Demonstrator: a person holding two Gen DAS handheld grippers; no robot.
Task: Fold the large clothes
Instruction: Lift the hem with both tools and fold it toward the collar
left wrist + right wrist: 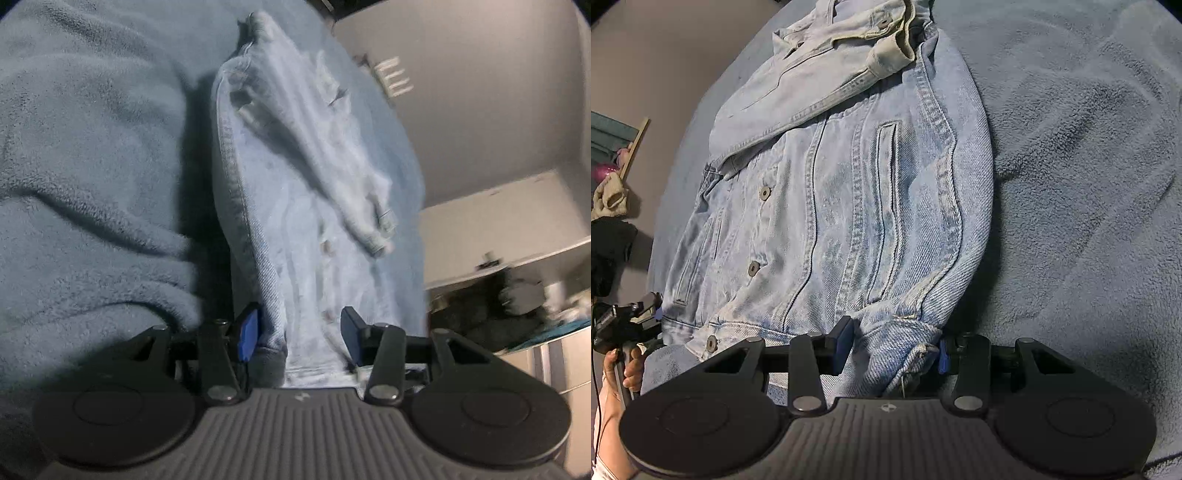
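A light blue denim jacket (857, 192) lies front up on a blue fleece blanket (1089, 166), with one sleeve folded across its chest. My right gripper (895, 347) has its blue pads on either side of the jacket's hem corner, jaws wide and the cloth bunched between them. In the left wrist view the jacket (295, 221) runs away from me. My left gripper (299, 330) straddles the hem edge, jaws apart, with denim between the pads. The left gripper also shows in the right wrist view (646, 314), at the jacket's other hem corner.
The fleece blanket (85, 166) is rumpled into thick folds left of the jacket. A grey wall and a white cabinet (517, 229) stand to the right in the left wrist view. Dark clutter (609, 240) lies on the floor at the left.
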